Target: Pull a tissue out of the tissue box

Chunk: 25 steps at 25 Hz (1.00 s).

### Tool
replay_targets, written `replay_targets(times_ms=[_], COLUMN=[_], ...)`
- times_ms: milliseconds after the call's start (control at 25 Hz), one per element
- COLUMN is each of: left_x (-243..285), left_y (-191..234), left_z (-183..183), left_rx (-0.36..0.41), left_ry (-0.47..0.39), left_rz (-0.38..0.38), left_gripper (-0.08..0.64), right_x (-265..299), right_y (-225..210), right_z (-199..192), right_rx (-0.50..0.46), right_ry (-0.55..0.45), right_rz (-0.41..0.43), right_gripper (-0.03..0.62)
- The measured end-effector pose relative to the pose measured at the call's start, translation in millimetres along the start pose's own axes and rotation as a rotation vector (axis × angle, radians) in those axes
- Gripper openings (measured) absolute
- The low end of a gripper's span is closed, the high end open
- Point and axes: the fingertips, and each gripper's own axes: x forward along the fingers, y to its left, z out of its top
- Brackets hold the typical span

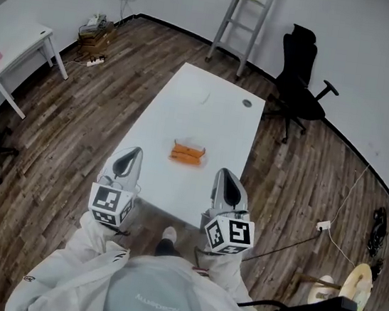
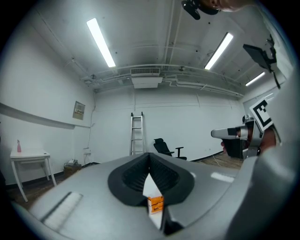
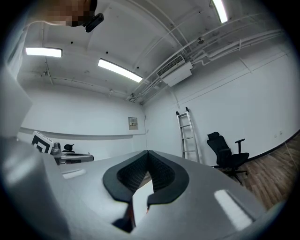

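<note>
Head view: white table [image 1: 200, 116] dead centre, long side running away from the person [image 1: 153, 296], who stands in a white coverall at the table's near edge w/ 1 shoe [image 1: 169, 234] showing below it. The orange tissue box [image 1: 187, 153] sits on the table's near half, about mid-width. There's a pale bit at its top, too small to tell what.

Left gripper [image 1: 134, 154] is at the table's near-left corner and right gripper [image 1: 223, 175] at the near-right corner. Both point level toward the far end. The box lies between the 2, a little ahead of the tips, touching neither.

Left gripper view: black pads pressed tip to tip, clenched, nothing between them. The box peeks orange thru the gap below. Right gripper view: same, pads closed on each other, empty.

A small dark round thing [image 1: 247, 103] lies near the table's far-right corner.

Around the table:
- A ladder [image 1: 243, 21] leans on the wall beyond the far end.
- A black office chair [image 1: 301, 87] stands off the far-right corner.
- A small white desk [image 1: 15, 54] is well apart on the table's left, by the wall.
- A white plug block [image 1: 324, 225] w/ cable lies on the wood floor [image 1: 75, 134], right of the table.
</note>
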Motion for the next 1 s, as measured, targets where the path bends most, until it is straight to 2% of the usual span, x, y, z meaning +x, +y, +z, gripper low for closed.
replay_targets(times_ms=[280, 520, 760, 1000], left_x=[46.0, 75.3, 90.0, 96.0], left_y=[-4.4, -0.9, -1.6, -8.4], left_z=[5.1, 17.2, 24.2, 10.7], left_rx=[0.016, 0.034, 0.073, 0.078], left_ry=[0.005, 0.001, 0.000, 0.037], left_rz=[-0.012, 0.012, 0.015, -0.009], left_gripper=[0.000, 0.000, 0.000, 0.000], right_x=[33.8, 60.2, 77.8, 80.2], right_y=[-34.5, -58.0, -67.8, -73.6], right_z=[5.5, 16.8, 18.6, 9.4], right_rx=[0.018, 0.051, 0.054, 0.059], right_ry=[-0.007, -0.035, -0.043, -0.020], right_rz=[-0.004, 0.019, 0.043, 0.044], right_gripper=[0.000, 0.001, 0.000, 0.000])
